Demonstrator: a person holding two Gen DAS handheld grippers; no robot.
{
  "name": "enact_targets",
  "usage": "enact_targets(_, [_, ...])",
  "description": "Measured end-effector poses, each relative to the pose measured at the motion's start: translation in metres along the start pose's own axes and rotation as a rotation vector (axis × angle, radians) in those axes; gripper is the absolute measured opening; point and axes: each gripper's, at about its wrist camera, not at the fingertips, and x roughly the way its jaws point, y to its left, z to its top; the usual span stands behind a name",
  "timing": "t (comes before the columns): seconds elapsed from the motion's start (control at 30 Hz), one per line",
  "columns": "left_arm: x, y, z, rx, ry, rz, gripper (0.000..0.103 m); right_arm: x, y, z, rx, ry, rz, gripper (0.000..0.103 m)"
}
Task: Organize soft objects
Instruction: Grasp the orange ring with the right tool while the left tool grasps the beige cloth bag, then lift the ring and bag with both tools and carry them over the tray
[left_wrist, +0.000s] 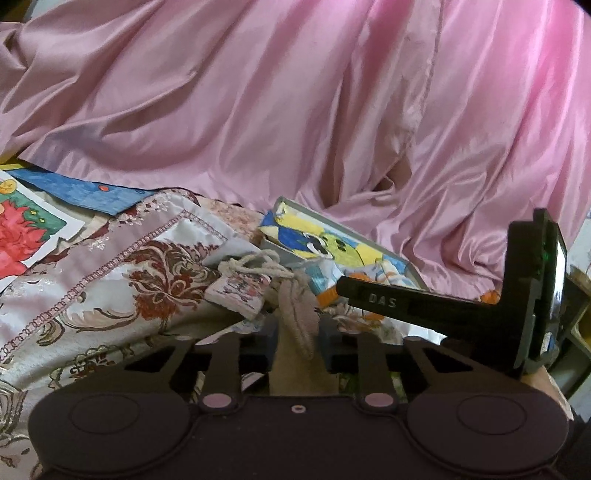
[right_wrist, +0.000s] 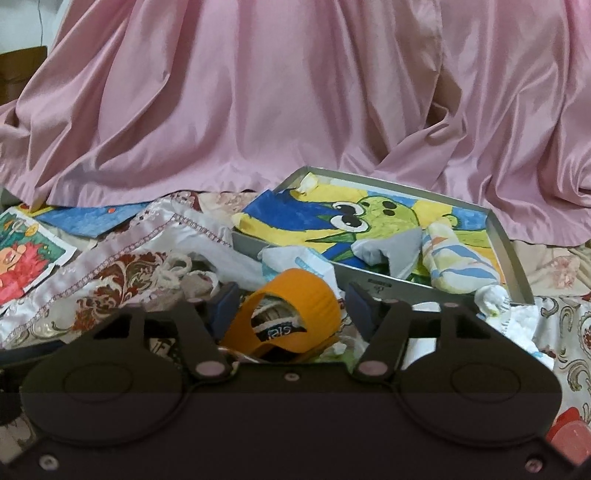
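— What's the left gripper (left_wrist: 297, 341) got?

— Its blue pads are drawn in close on a beige knitted piece of cloth (left_wrist: 299, 317), sock-like, which stands up between them. The pads look pressed on it, though the near part is in shadow, so I'd say held rather than swear to it. Just past it lie a small white printed tag (left_wrist: 236, 295) and a knot of cream cord (left_wrist: 255, 264).

— And the right one?

— The right gripper (right_wrist: 290, 301) stands about half open around an orange fabric band (right_wrist: 295, 306) with a dark label inside its loop. The band sits between the pads; I can't see them pressing on it.

— Where is all this lying?

— On a cream bedspread with dark red floral embroidery (left_wrist: 122, 284). Beyond the right gripper is a shallow grey tray (right_wrist: 513, 258), lined with a cartoon drawing of a green big-eyed creature (right_wrist: 373, 218). In it, towards its right edge, lies a rolled pale sock with blue and yellow stripes (right_wrist: 458, 258), and a white and grey sock (right_wrist: 384, 254) near the front edge.

— Behind?

— Pink satin cloth (right_wrist: 258, 110) hangs in folds across the far side. Coloured paper drawings (right_wrist: 29, 254) lie at the left edge.
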Motion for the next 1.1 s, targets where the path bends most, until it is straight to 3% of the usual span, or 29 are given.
enact_targets(0.37, [0.0, -0.014, 0.001, 0.022, 0.007, 0.008, 0.006, -0.002, -0.003, -0.008, 0.021, -0.016, 0.011, 0.017])
enact_targets(0.73, [-0.02, -0.034, 0.027, 0.024, -0.062, 0.008, 0.005, -0.032, -0.016, 0.005, 0.036, -0.119, 0.065, 0.012])
enact_targets(1.1, [-0.02, -0.066, 0.089, 0.088, -0.18, -0.073, 0.004, -0.065, -0.061, 0.024, 0.08, -0.291, 0.081, 0.011])
